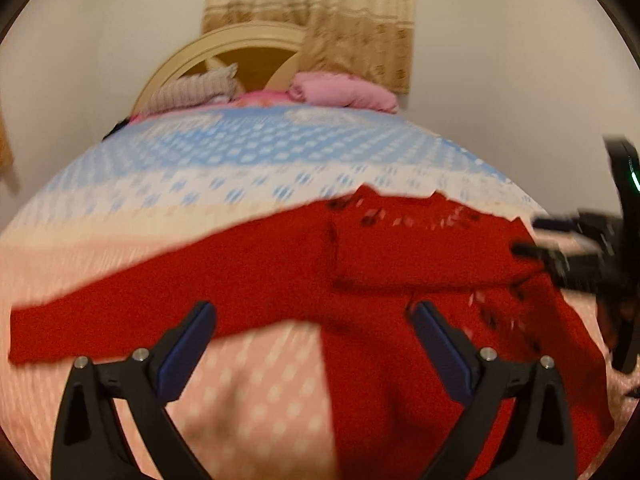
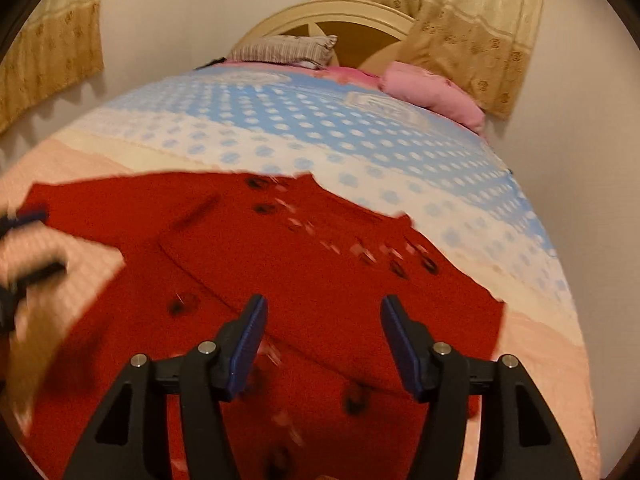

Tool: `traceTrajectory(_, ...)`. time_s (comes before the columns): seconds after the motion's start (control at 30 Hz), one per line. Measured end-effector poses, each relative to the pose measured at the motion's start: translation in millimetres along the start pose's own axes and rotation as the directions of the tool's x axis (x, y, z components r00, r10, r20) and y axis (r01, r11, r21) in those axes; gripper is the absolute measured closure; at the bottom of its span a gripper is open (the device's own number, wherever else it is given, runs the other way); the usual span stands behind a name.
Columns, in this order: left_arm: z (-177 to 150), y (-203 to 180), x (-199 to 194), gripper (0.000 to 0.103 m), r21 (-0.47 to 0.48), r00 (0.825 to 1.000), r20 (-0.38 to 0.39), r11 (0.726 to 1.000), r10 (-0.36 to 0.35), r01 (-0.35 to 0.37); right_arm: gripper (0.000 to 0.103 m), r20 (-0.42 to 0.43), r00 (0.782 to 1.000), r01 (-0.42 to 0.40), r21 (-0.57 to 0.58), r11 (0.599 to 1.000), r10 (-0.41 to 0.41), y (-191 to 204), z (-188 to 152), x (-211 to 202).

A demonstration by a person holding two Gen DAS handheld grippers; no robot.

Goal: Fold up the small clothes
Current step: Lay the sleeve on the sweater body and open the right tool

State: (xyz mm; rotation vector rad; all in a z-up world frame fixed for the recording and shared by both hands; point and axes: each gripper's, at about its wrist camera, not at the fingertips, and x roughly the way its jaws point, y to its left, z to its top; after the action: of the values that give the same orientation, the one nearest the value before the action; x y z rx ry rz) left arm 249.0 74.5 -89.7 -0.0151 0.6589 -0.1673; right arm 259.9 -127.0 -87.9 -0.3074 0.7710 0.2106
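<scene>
1. Red knitted garment [image 1: 380,264], a small cardigan-like piece with dark buttons [image 2: 262,209], lies spread on the near, peach-coloured part of the bedspread [image 2: 280,120], close to the bed's foot edge.
2. One long sleeve [image 1: 120,312] stretches toward the left edge of the bed in the left wrist view; a folded panel of the garment lies over its middle.
3. Polka-dotted bedspread runs from peach at the near edge, through a cream and white band, to blue toward the head of the bed.
4. Left gripper [image 1: 312,320], black with blue pads, has its jaws spread wide; nothing is between them, and they hang above the sleeve and the garment's body without gripping.
5. Right gripper [image 2: 322,320] has its jaws apart, narrower than the left pair; they stand over the red garment's middle and the pads press on no fabric.
6. Each gripper shows blurred at the side of the other's view, at opposite sides of the garment.
7. At the head edge lie a grey striped pillow [image 2: 288,48] and a pink pillow [image 2: 432,96], before a cream arched wooden headboard [image 2: 332,16].
8. Beige patterned curtains [image 2: 472,28] hang on the wall behind.
</scene>
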Motion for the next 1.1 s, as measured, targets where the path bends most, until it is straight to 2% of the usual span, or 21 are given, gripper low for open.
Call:
traceTrajectory(0.03,8.4,-4.2,12.2,0.008,0.004,1.000,-0.014,1.000,-0.010,0.010,0.043,-0.001,1.000,-0.005,0.016,1.000,0.005,-6.7,-5.9,-1.5)
traceTrajectory(0.1,18.0,-9.1,39.5,0.020,0.002,0.998,-0.059,1.000,-0.027,0.027,0.043,-0.015,0.999,-0.028,0.069,0.997,0.029,-21.3,-21.5,-0.7)
traceTrajectory(0.13,19.8,-12.5,54.0,0.025,0.012,0.997,-0.082,1.000,-0.009,0.010,0.043,-0.023,0.999,-0.031,0.093,0.995,0.034,-29.2,-29.3,-1.4)
traceTrajectory(0.2,23.0,-18.1,89.0,0.042,0.017,0.989,-0.148,1.000,0.007,-0.005,0.043,-0.042,0.999,0.002,0.122,0.993,0.003,-40.6,-44.7,2.0)
traceTrajectory(0.27,20.7,-21.6,107.5,0.046,-0.004,0.980,-0.197,1.000,0.005,-0.006,0.043,-0.061,0.998,0.043,0.125,0.991,-0.036,-49.6,-60.3,3.0)
traceTrajectory(0.33,16.4,-24.1,124.4,0.066,-0.026,0.969,-0.245,1.000,0.000,-0.006,0.043,-0.063,0.997,0.057,0.133,0.990,-0.049,-58.0,-70.2,3.5)
traceTrajectory(0.37,14.0,-24.5,126.5,0.087,-0.040,0.967,-0.254,0.999,-0.009,-0.002,0.043,-0.061,0.997,0.058,0.139,0.989,-0.050,-62.5,-75.9,1.4)
traceTrajectory(0.5,13.6,-21.3,94.9,0.091,-0.058,0.987,-0.161,0.998,-0.024,0.015,0.043,-0.038,0.997,0.067,0.178,0.982,-0.061,-77.5,-83.3,-4.4)
traceTrajectory(0.63,11.7,-11.6,72.9,0.091,-0.080,0.991,-0.126,0.996,-0.037,0.027,0.043,-0.017,0.996,0.094,0.221,0.971,-0.093,-92.5,-83.6,-8.4)
traceTrajectory(0.8,6.5,-0.5,82.1,0.091,-0.103,0.990,-0.142,0.995,-0.023,0.009,0.043,-0.007,0.994,0.104,0.264,0.959,-0.106,-104.0,-76.2,-6.4)
traceTrajectory(0.9,-0.7,-0.4,93.1,0.091,-0.109,0.984,-0.176,0.994,-0.017,-0.002,0.043,0.012,0.997,0.066,0.249,0.966,-0.071,-98.7,-68.8,-1.3)
traceTrajectory(1.0,-1.7,-0.3,92.6,0.087,-0.116,0.984,-0.176,0.993,-0.011,-0.010,0.043,-0.043,0.999,0.027,0.236,0.971,-0.018,-97.0,-64.7,23.0)
traceTrajectory(1.07,-3.3,5.2,88.8,0.083,-0.135,0.984,-0.177,0.991,-0.007,-0.017,0.043,-0.171,0.985,0.055,0.243,0.968,-0.013,-100.3,-69.5,48.6)
traceTrajectory(1.1,-4.6,9.2,85.4,0.082,-0.150,0.985,-0.172,0.989,-0.011,-0.015,0.041,-0.176,0.984,0.060,0.264,0.963,-0.013,-103.8,-72.2,51.8)
